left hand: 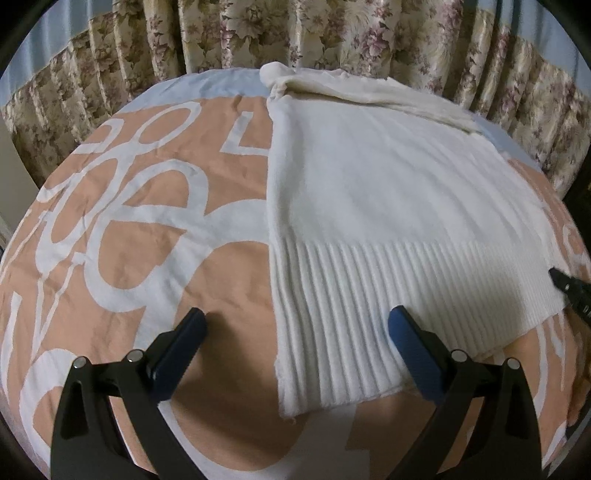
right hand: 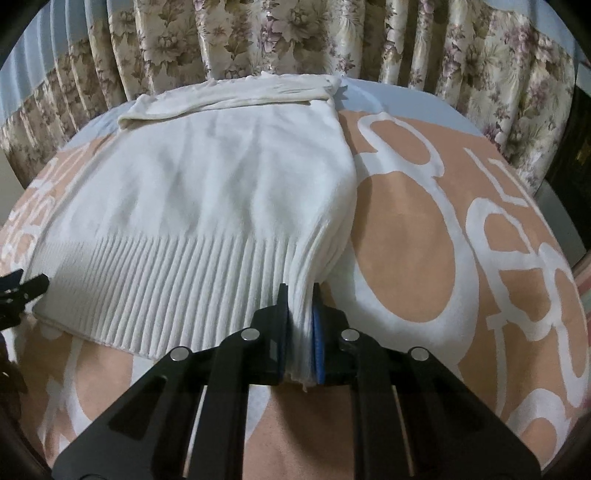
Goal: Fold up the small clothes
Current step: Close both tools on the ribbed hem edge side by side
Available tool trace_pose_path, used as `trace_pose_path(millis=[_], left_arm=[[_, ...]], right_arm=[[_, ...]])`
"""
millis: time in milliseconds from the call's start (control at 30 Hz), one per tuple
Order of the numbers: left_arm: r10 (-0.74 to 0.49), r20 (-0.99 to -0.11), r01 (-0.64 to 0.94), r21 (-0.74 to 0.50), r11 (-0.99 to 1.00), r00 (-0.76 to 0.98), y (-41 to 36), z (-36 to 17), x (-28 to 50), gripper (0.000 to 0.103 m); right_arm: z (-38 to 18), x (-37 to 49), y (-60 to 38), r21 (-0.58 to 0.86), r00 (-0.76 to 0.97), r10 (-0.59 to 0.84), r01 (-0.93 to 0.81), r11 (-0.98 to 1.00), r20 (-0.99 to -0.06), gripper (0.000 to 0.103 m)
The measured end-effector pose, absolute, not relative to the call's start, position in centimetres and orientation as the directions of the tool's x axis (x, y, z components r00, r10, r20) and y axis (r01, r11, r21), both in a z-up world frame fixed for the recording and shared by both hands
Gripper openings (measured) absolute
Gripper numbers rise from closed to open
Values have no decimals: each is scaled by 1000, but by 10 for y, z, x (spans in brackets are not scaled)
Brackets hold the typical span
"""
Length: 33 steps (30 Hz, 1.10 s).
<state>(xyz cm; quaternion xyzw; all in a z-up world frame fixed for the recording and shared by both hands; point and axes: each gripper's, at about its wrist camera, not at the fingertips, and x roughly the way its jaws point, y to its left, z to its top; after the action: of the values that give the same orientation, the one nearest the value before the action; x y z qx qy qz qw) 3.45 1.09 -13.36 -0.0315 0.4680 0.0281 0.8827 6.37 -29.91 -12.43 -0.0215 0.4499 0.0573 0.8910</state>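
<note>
A white knit sweater lies flat on the bed, its ribbed hem nearest me and a sleeve folded across its far end. My left gripper is open, its fingers straddling the hem's left corner just above the cloth. In the right wrist view the sweater fills the left half. My right gripper is shut on the hem's right corner, which bunches up between the pads. The right gripper's tip shows in the left wrist view; the left one shows at the right view's left edge.
The bed cover is peach with large white letters and spreads to both sides of the sweater. Floral curtains hang close behind the bed's far edge. A dark piece of furniture stands at the far right.
</note>
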Motion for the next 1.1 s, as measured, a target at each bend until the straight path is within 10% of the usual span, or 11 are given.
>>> trace_pose_path(millis=[300, 367, 433, 1100], left_arm=[[8, -831, -71, -38, 997, 556, 10, -133, 34, 89], [-20, -817, -39, -52, 998, 577, 4, -126, 30, 41], [-51, -815, -10, -69, 998, 577, -2, -123, 30, 15], [-66, -780, -11, -93, 996, 623, 24, -98, 16, 11]], right_arm=[[-124, 62, -298, 42, 589, 102, -114, 993, -802, 13], [-124, 62, -298, 40, 589, 99, -112, 993, -802, 13], [-124, 62, -299, 37, 589, 95, -110, 993, -802, 13], [-103, 38, -292, 162, 570, 220, -151, 975, -791, 9]])
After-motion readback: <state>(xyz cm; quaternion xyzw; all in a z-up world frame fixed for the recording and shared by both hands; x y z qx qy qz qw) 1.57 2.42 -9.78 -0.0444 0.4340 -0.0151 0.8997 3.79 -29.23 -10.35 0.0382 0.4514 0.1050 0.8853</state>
